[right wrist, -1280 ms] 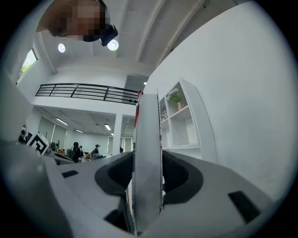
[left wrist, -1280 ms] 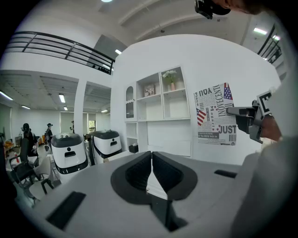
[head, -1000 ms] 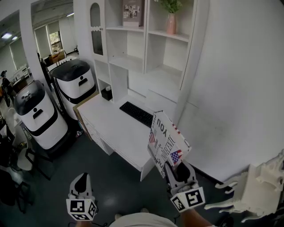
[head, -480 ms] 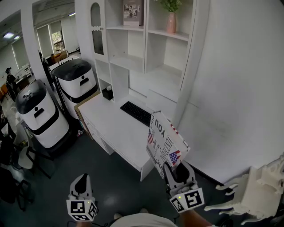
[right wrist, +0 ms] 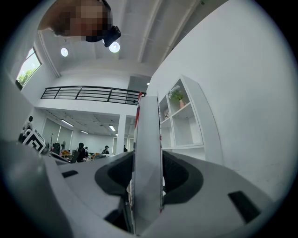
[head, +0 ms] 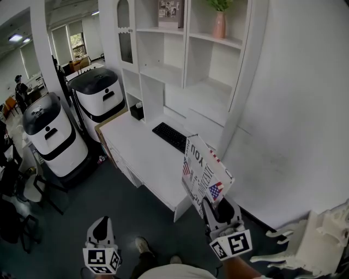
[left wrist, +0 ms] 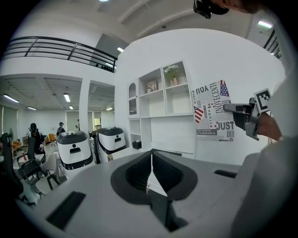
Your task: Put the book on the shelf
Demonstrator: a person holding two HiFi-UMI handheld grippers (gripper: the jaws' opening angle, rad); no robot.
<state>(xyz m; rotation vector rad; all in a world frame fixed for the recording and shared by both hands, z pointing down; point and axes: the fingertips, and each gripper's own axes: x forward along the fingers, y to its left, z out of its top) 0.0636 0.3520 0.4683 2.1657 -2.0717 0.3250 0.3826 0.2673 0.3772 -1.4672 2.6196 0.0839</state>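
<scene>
A white book (head: 204, 175) printed with black words and small flags stands upright in my right gripper (head: 217, 207), whose jaws are shut on its lower edge. In the right gripper view the book (right wrist: 148, 158) shows edge-on between the two pads. It hangs over the near right corner of the white desk (head: 139, 155). The white shelf unit (head: 188, 60) rises behind the desk, ahead and to the left of the book. My left gripper (head: 101, 233) hangs low at the bottom left, shut with nothing in it. The left gripper view shows the book (left wrist: 213, 109) at the right.
A black keyboard (head: 170, 137) lies on the desk. A pink vase with a plant (head: 220, 22) and a picture frame (head: 172, 12) stand on the upper shelves. Two white-and-black robots (head: 53, 133) stand left of the desk. A white chair (head: 313, 240) is at the lower right.
The view has moved a little closer to the desk and shelf. The book stays held the same way in my right gripper.
</scene>
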